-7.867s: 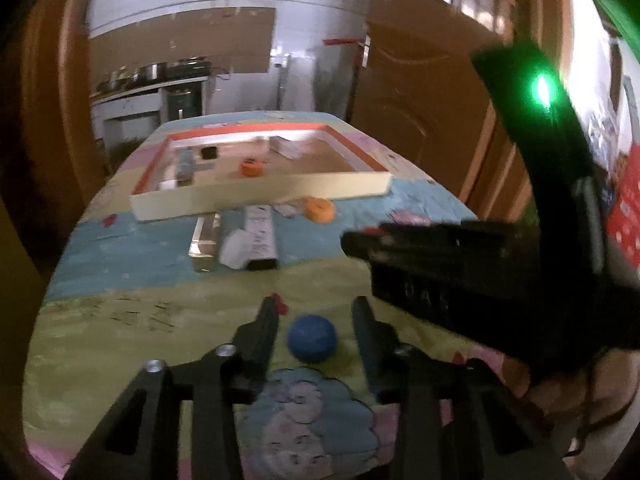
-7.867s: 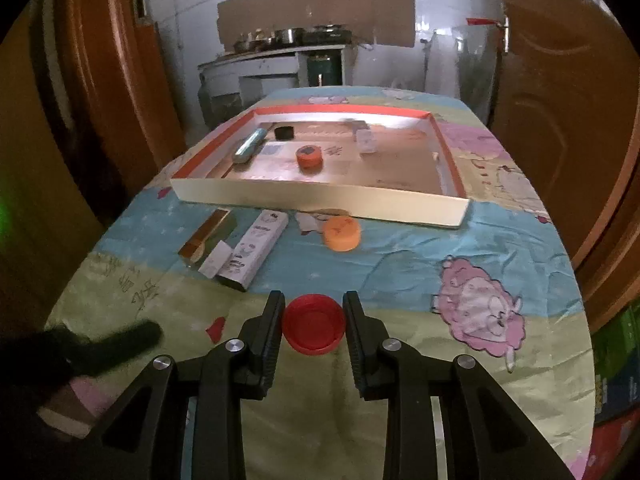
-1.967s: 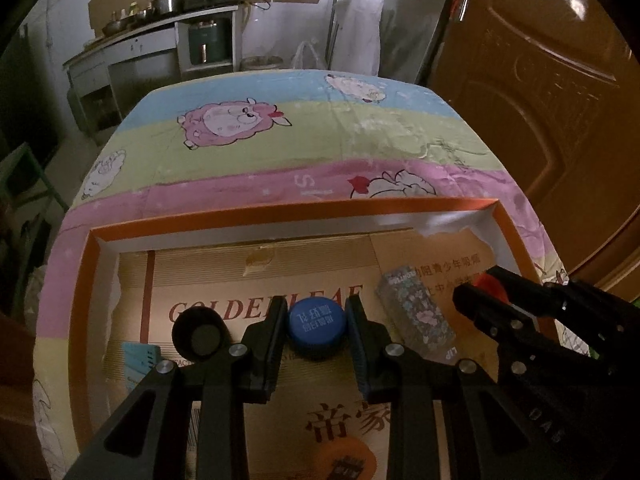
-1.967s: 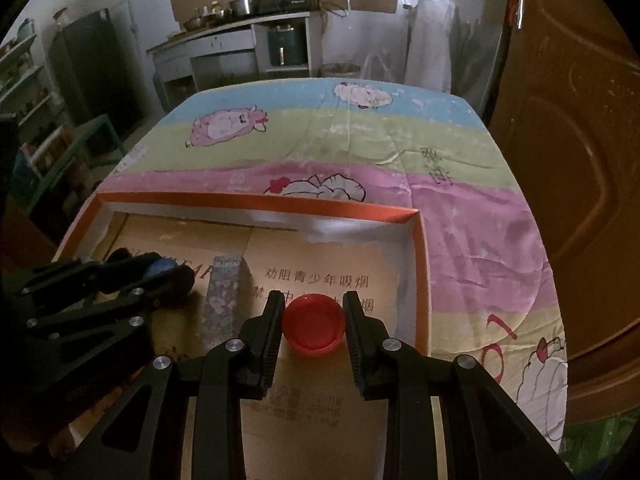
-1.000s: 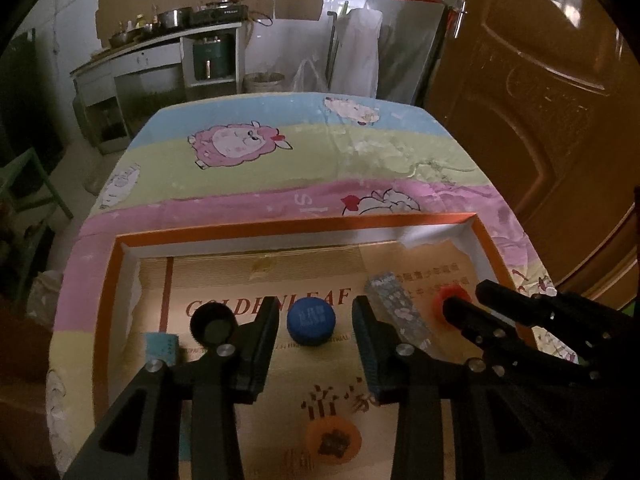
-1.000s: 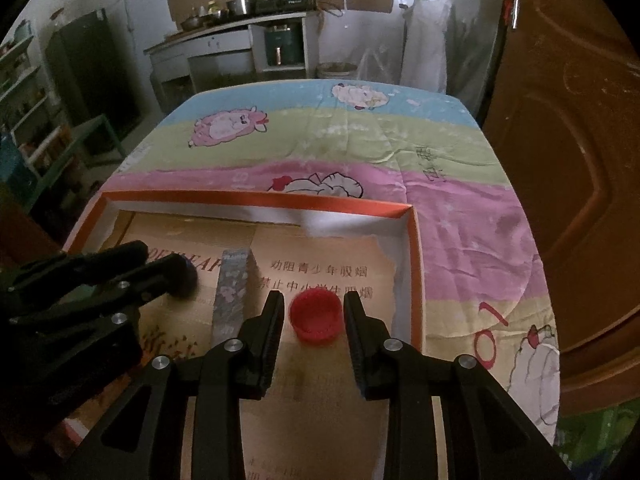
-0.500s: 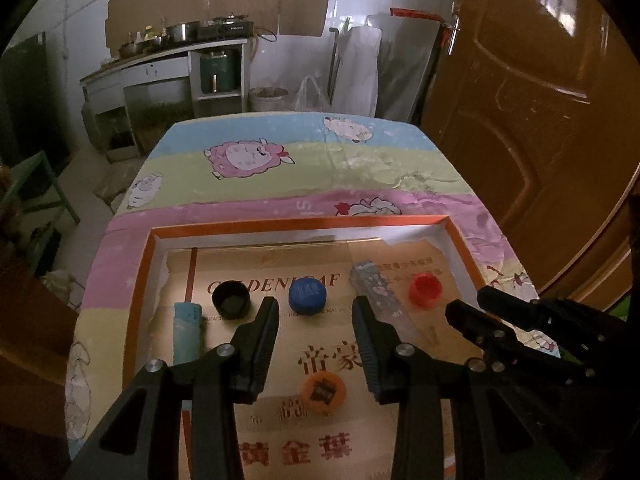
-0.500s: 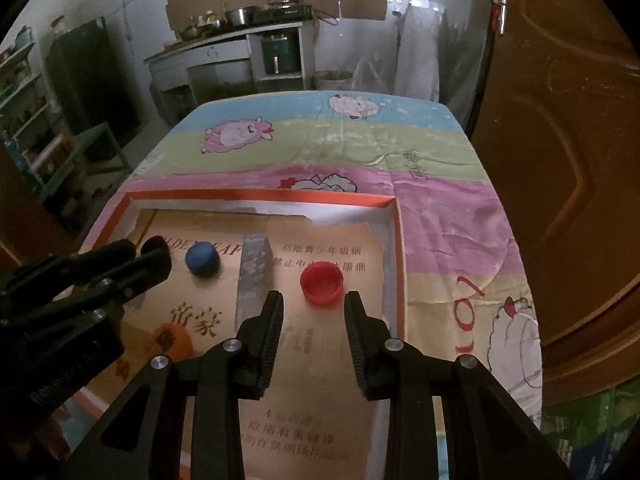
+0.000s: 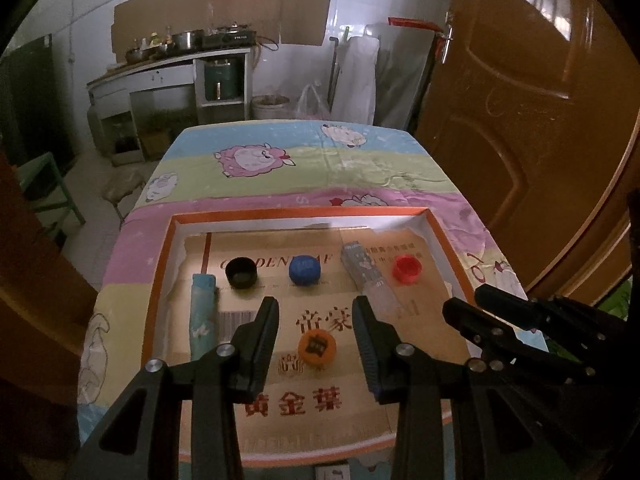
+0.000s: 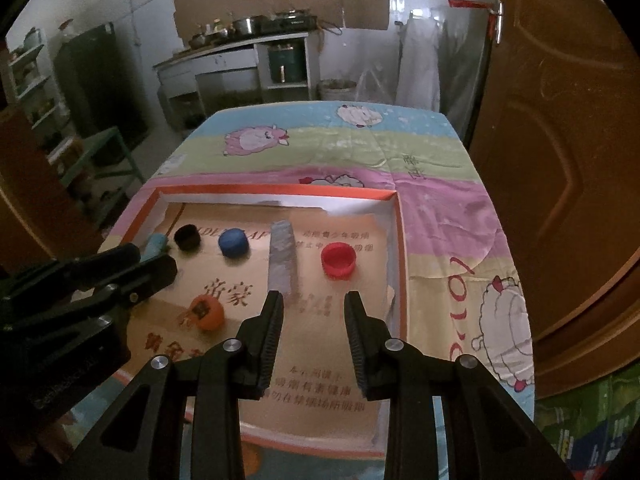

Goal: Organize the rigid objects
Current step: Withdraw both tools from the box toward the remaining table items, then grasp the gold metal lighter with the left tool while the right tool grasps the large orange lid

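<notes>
Both caps, blue cap (image 9: 304,269) and red cap (image 10: 338,260), lie beyond empty jaws.

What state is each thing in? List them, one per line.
Left gripper: jaws open, empty, above the box.
Right gripper: jaws open, empty.
Blue cap: lying in the box, free.
Red cap: open side up, in the box.
Black cap: open side up, in the box.
Orange cap: flat in the box.
Patterned pack: lying flat.
Shallow box: open, no lid.
Door: ajar.
</notes>
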The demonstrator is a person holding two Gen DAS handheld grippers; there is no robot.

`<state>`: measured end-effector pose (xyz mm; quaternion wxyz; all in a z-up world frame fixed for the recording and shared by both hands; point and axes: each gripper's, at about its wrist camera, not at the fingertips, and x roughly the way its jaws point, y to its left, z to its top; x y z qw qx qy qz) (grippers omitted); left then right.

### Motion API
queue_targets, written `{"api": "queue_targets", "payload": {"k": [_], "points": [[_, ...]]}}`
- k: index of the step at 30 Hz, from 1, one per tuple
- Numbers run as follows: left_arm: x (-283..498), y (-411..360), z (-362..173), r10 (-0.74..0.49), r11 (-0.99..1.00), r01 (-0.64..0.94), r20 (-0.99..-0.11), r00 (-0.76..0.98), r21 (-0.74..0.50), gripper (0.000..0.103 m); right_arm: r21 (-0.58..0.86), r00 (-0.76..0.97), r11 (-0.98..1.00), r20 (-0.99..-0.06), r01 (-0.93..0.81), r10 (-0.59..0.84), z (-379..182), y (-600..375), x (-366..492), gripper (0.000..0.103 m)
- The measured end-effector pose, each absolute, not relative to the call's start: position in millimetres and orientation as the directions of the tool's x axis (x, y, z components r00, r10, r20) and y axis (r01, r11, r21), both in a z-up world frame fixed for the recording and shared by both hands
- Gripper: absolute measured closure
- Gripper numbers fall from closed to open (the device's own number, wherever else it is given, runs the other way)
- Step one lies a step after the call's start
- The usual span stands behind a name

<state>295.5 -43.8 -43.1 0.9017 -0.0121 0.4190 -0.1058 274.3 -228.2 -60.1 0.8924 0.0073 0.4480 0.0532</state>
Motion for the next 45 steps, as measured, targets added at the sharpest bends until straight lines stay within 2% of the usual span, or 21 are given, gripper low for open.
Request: {"api": "queue_targets", "payload": {"k": [22,38,45], "points": [[225.2,-5.6,-26.2,-0.186,0.982,0.128,-0.712,0.677,-0.135,0.065,0.069,0.622,0.992,-0.774,-0.106,0.12,-36.3,-216.1,204.5,0.071],[172.1,9.8,-55.2,-0.24,0.971,0.163,-0.677,0.696,-0.178,0.065,0.104,0.614,0.984,-0.771,-0.142,0.17,-57.1,-205.3,161.6,0.071],[161.1,11.4,-78.3,-0.232,0.973,0.158,-0.701,0.675,-0.17,0.065,0.104,0.599,0.984,-0.782,-0.147,0.173,-73.1,-201.1,153.6,0.07]]}}
